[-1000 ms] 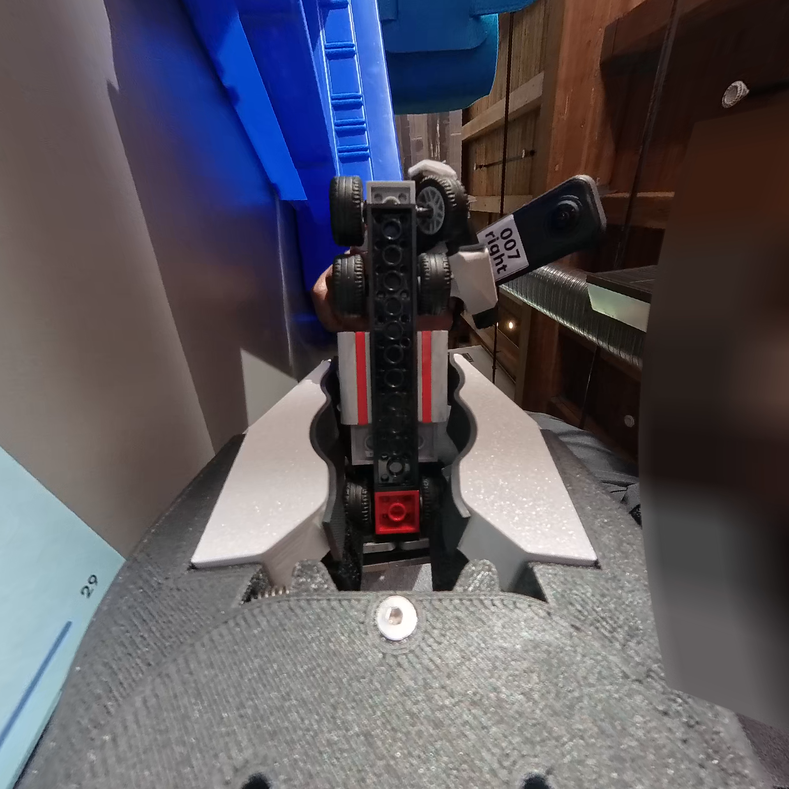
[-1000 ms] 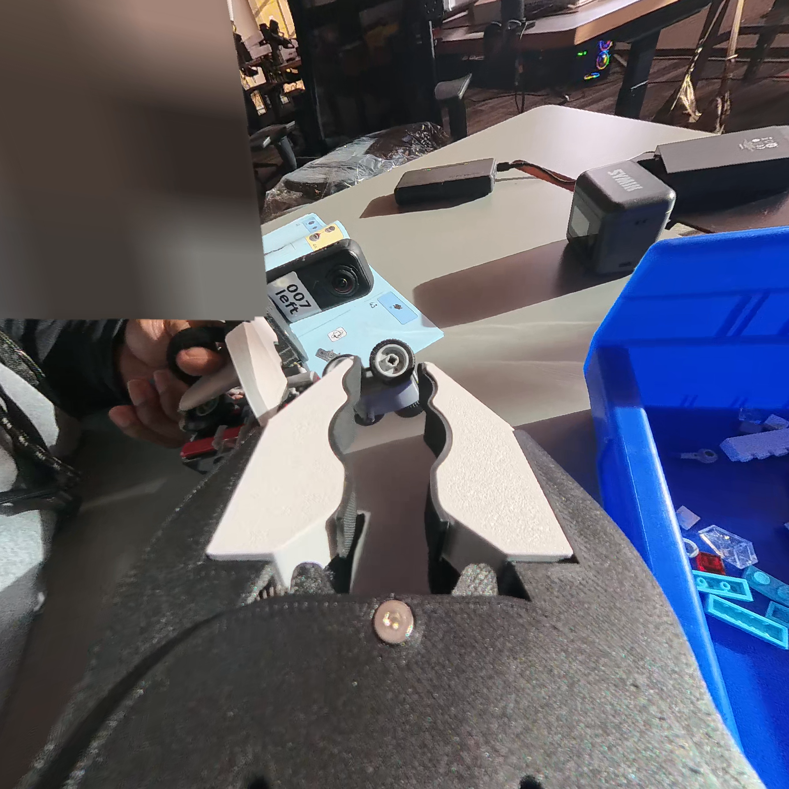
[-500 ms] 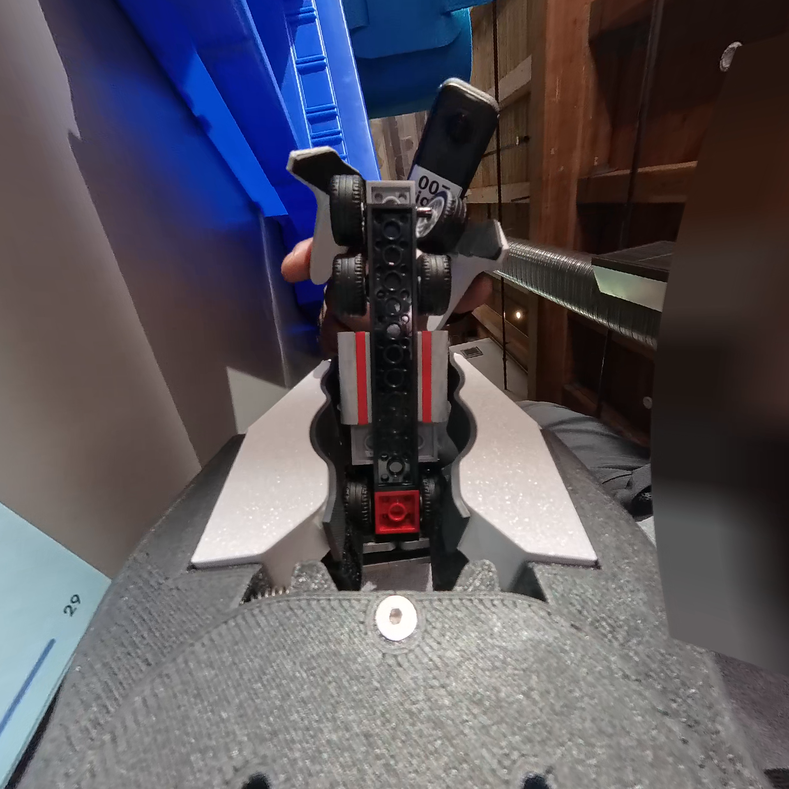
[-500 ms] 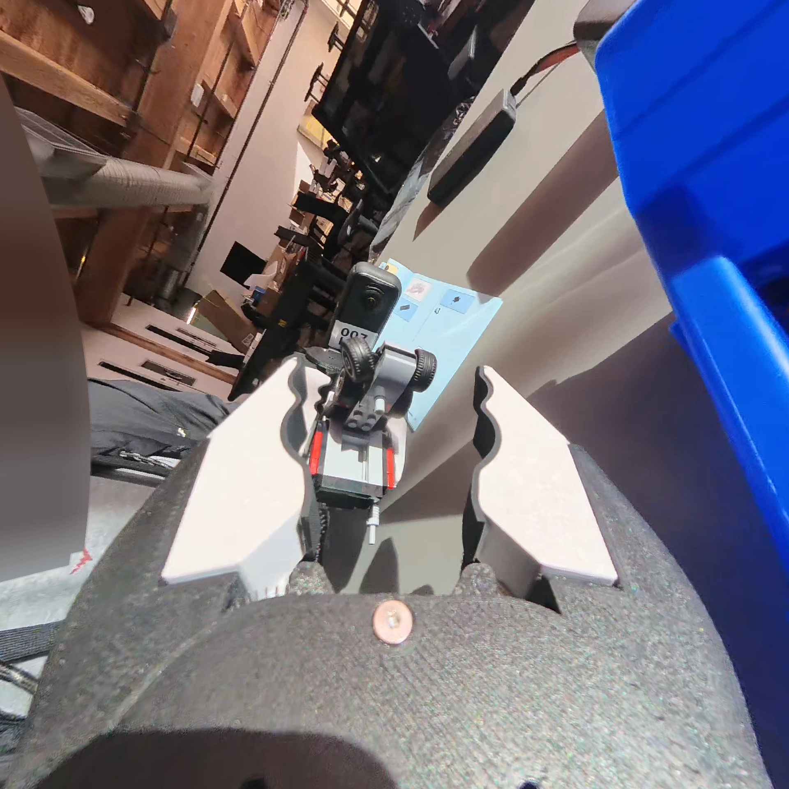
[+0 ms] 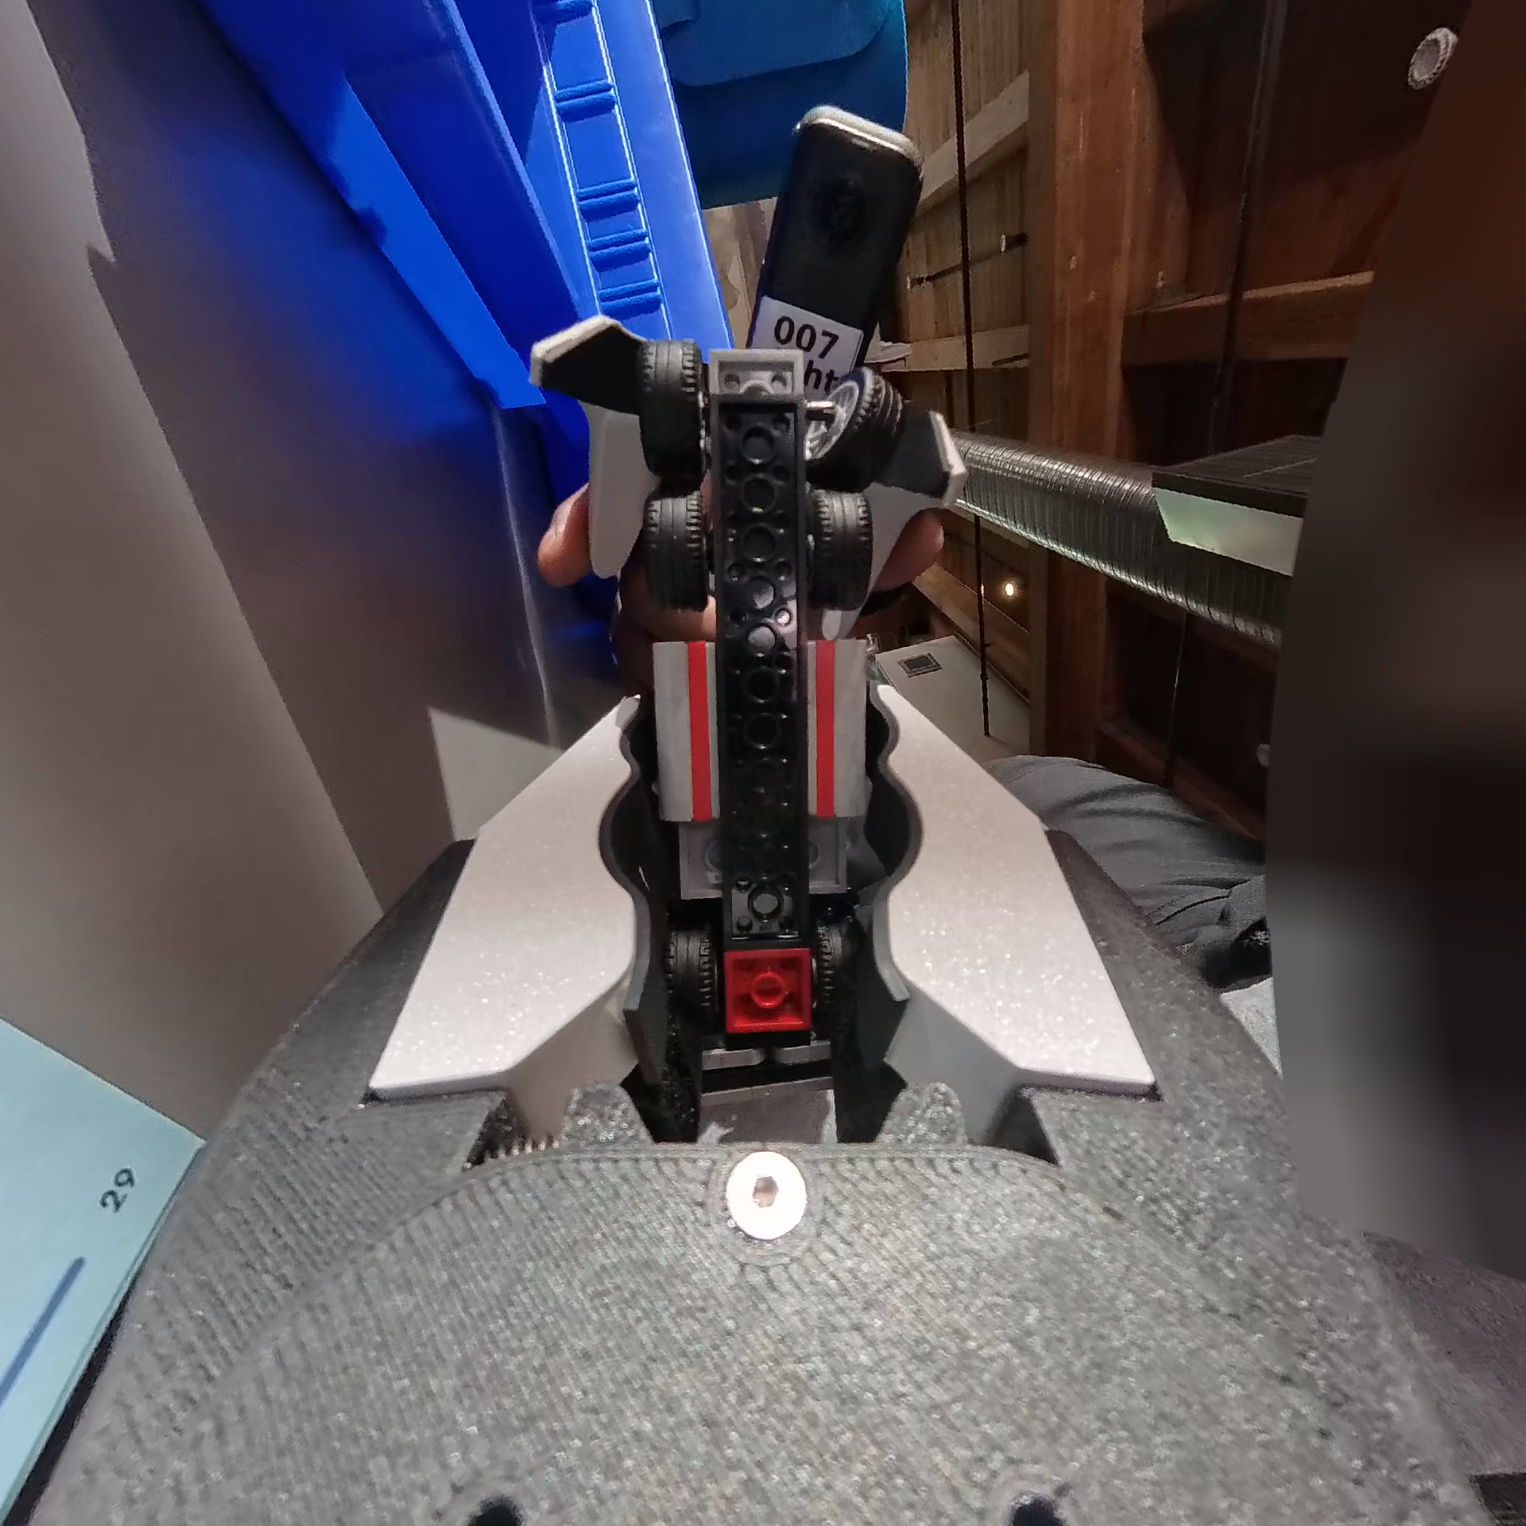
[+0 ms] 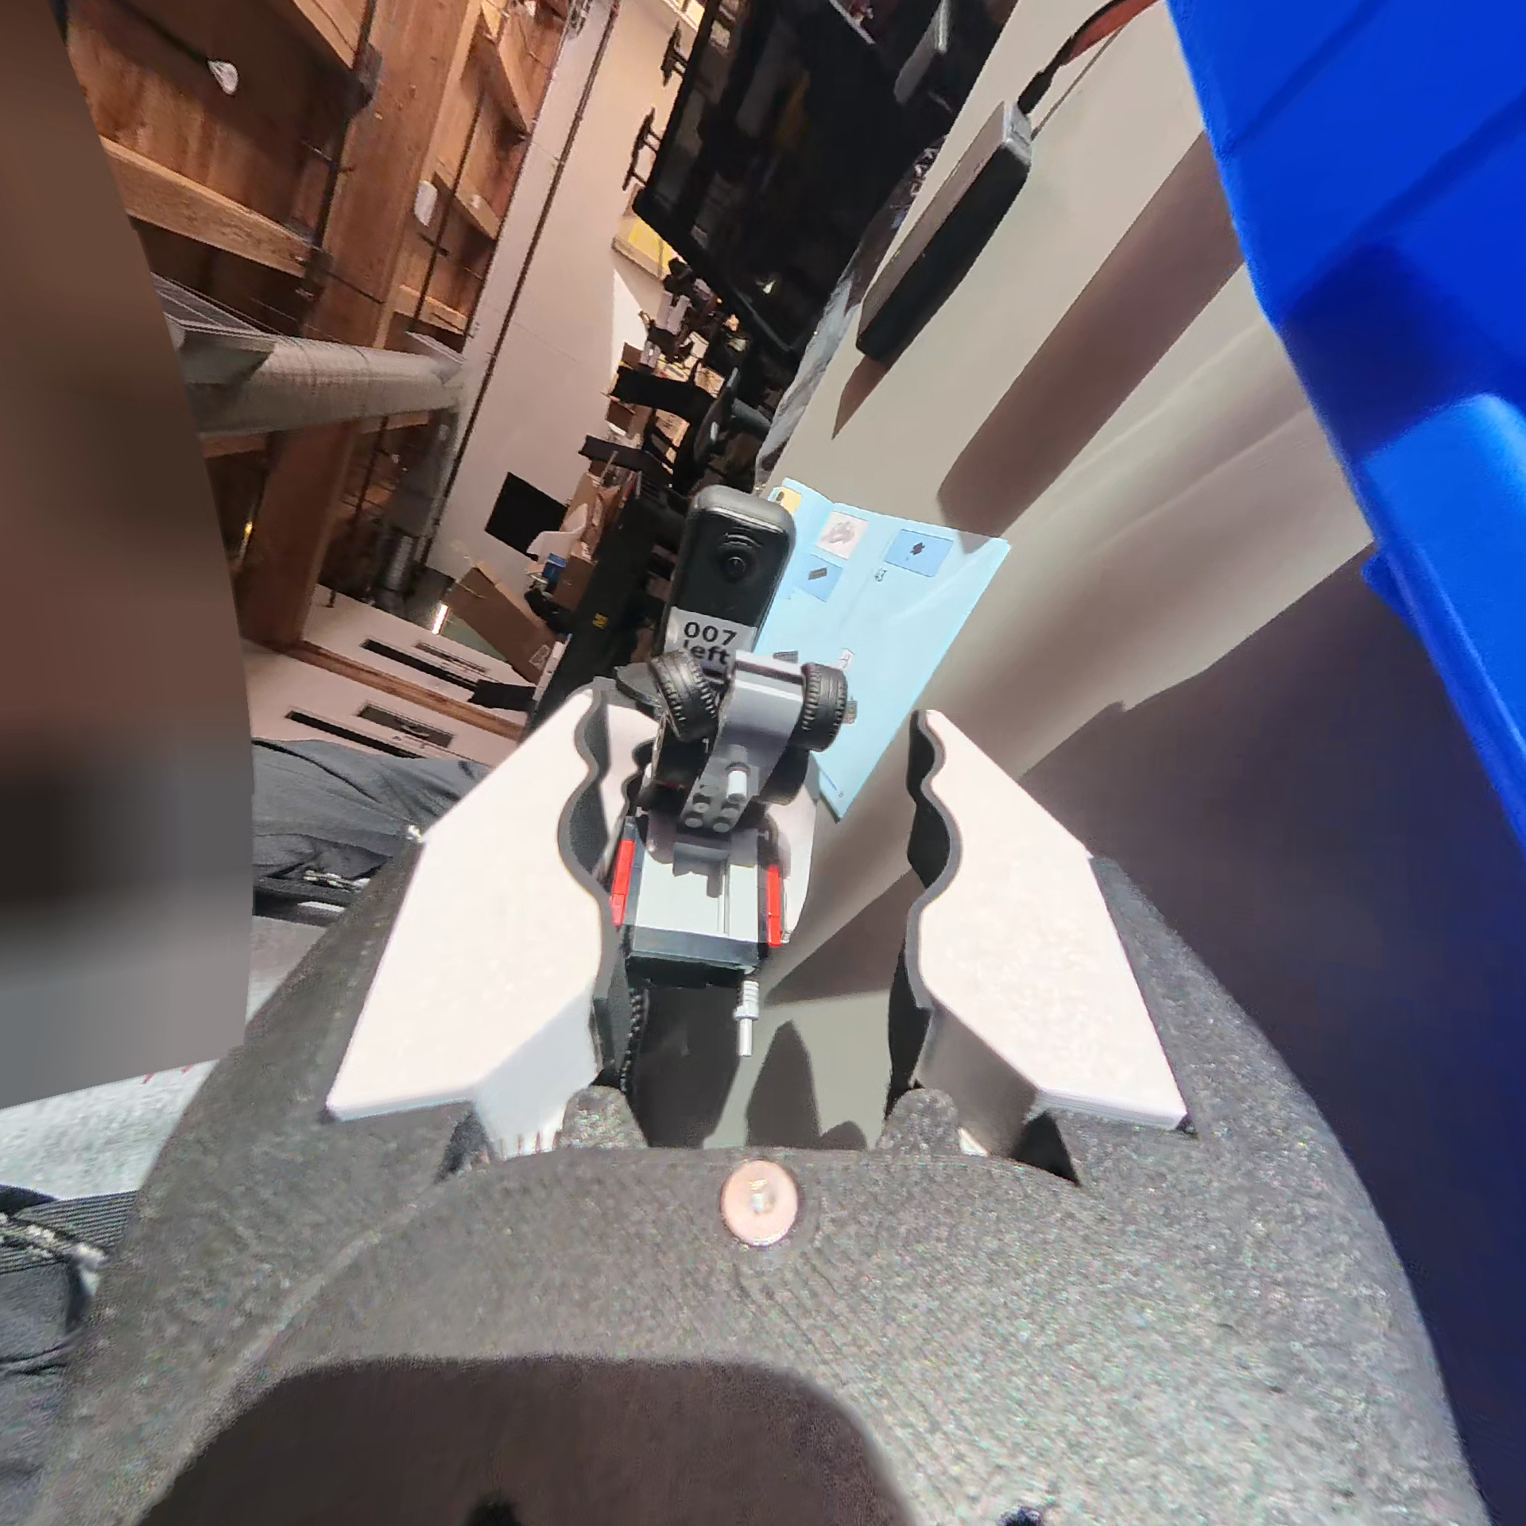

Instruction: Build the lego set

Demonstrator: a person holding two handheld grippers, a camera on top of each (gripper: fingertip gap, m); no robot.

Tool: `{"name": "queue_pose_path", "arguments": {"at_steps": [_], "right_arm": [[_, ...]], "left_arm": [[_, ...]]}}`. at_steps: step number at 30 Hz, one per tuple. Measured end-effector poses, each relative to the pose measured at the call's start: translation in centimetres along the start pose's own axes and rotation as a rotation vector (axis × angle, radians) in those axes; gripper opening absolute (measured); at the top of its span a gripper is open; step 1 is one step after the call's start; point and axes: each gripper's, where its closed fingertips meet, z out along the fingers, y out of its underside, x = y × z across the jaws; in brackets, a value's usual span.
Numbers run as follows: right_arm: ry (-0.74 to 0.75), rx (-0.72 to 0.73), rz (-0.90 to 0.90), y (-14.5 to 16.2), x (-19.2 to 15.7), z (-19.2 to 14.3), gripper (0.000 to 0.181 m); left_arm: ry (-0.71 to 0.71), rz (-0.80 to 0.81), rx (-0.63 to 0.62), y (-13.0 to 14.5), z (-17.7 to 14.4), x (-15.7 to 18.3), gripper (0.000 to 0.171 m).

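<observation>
My left gripper (image 5: 755,706) is shut on the Lego vehicle (image 5: 760,727), held underside towards the camera: a long black plate, grey sides with red stripes, black wheels and a red brick near the palm. My right gripper (image 5: 755,413) faces it, and its white fingers (image 5: 607,462) straddle the vehicle's far wheels. In the right wrist view my right gripper (image 6: 764,714) is open wide. The vehicle (image 6: 702,892) lies between the fingers, close to the left one. One wheel (image 6: 685,694) by the grey axle piece (image 6: 772,689) sits tilted.
A blue bin (image 6: 1404,330) stands close on the right, and also shows in the left wrist view (image 5: 495,206). A light blue instruction booklet (image 6: 900,627) and a black device (image 6: 950,239) lie on the grey table (image 6: 1073,429). A person's fingers (image 5: 566,537) show behind the vehicle. Across from one pair of fingers to the other is roughly 6 cm.
My right gripper has rolled over, let go of the wheel piece and opened, and now straddles the vehicle's far end. My left gripper keeps its hold on the vehicle.
</observation>
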Motion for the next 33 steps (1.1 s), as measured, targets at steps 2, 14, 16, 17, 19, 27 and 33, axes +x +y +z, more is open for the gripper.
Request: {"name": "queue_pose_path", "arguments": {"at_steps": [2,14,16,17,19,27,33], "right_arm": [[-0.03,0.002,0.019,0.0,-0.5,0.06,0.074],[-0.08,0.013,0.063,0.11,-1.08,0.22,0.052],[-0.079,0.018,0.06,0.05,-1.08,0.19,0.049],[-0.08,0.023,0.059,-0.01,-1.08,0.16,0.048],[-0.086,0.029,0.06,-0.06,-1.14,0.14,0.046],[-0.078,0.051,0.008,-0.2,-1.11,0.36,0.047],[-0.042,0.085,-0.046,-0.48,-0.7,0.63,0.047]], "left_arm": [[0.004,0.007,-0.004,0.07,0.03,0.11,0.05],[-0.006,0.063,-0.043,0.77,0.36,0.38,0.05],[-0.015,0.074,-0.044,0.78,0.36,0.26,0.05],[-0.016,0.081,-0.046,0.8,0.37,0.29,0.05],[-0.025,0.098,-0.047,0.77,0.37,0.33,0.05],[-0.005,0.075,-0.038,0.59,0.31,0.5,0.05],[0.067,-0.027,-0.006,0.12,0.16,0.88,0.05]]}}
